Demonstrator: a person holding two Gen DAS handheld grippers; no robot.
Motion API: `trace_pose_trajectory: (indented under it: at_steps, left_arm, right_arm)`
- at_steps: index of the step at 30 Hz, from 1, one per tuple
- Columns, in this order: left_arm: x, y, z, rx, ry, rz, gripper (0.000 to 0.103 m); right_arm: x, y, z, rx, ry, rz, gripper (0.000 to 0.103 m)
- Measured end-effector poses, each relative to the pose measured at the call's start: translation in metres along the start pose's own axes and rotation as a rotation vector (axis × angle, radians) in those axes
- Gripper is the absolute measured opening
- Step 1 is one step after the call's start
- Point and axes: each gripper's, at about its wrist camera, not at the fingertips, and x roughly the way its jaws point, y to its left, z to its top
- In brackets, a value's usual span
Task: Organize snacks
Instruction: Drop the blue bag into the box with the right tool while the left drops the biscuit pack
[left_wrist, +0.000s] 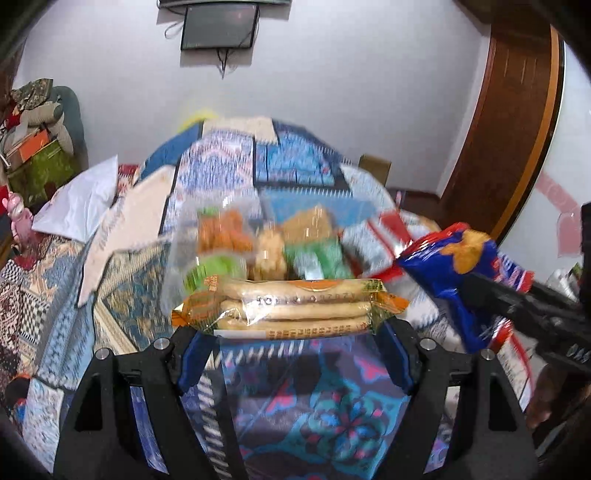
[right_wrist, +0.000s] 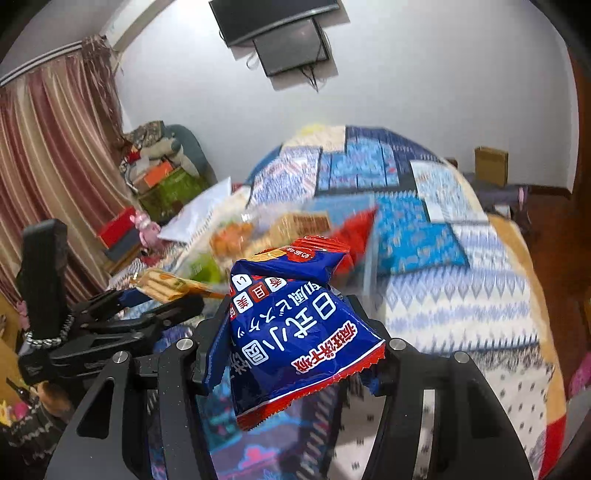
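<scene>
My left gripper (left_wrist: 291, 328) is shut on a clear orange-ended packet of long biscuits (left_wrist: 291, 306), held above the bed. It also shows in the right wrist view (right_wrist: 166, 288). My right gripper (right_wrist: 288, 332) is shut on a blue and red snack bag (right_wrist: 291, 328), which also shows at the right of the left wrist view (left_wrist: 458, 273). Beyond both lies a clear plastic container (left_wrist: 258, 243) with several orange, tan and green snack packs, blurred, also in the right wrist view (right_wrist: 258, 236).
A patchwork quilt (left_wrist: 229, 166) covers the bed. A white pillow (left_wrist: 81, 199) lies at the left. A wooden door (left_wrist: 509, 122) stands at the right. Boxes and clothes (right_wrist: 162, 173) pile up by the striped curtain (right_wrist: 48, 166).
</scene>
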Motion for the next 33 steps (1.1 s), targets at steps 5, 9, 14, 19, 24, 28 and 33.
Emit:
trace_pose_trajectory:
  at_steps: [5,9,14,19,24,28,33]
  left_arm:
    - [0.000,0.011,0.032,-0.016,-0.034,-0.010,0.079]
    - [0.011,0.018,0.050,-0.010,-0.048,0.004,0.079]
    - [0.040,0.029,0.065,-0.008,-0.018,0.034,0.079]
    - [0.068,0.037,0.064,-0.037,0.035,0.036,0.079]
    - [0.086,0.038,0.057,-0.039,0.070,0.024,0.088]
    - [0.084,0.036,0.053,-0.021,0.064,0.034,0.093]
    - [0.069,0.030,0.054,0.001,0.038,0.018,0.101]
  right_arm:
    - [0.009,0.005,0.022,-0.012,-0.042,0.002,0.053]
    - [0.026,0.008,0.040,-0.028,-0.064,-0.021,0.053]
    - [0.052,0.008,0.056,-0.047,-0.061,-0.052,0.053]
    - [0.071,0.006,0.062,-0.035,-0.041,-0.066,0.053]
    - [0.086,0.008,0.059,-0.059,0.001,-0.086,0.056]
    - [0.087,0.011,0.055,-0.092,0.026,-0.101,0.061]
    - [0.069,0.016,0.056,-0.104,-0.012,-0.107,0.076]
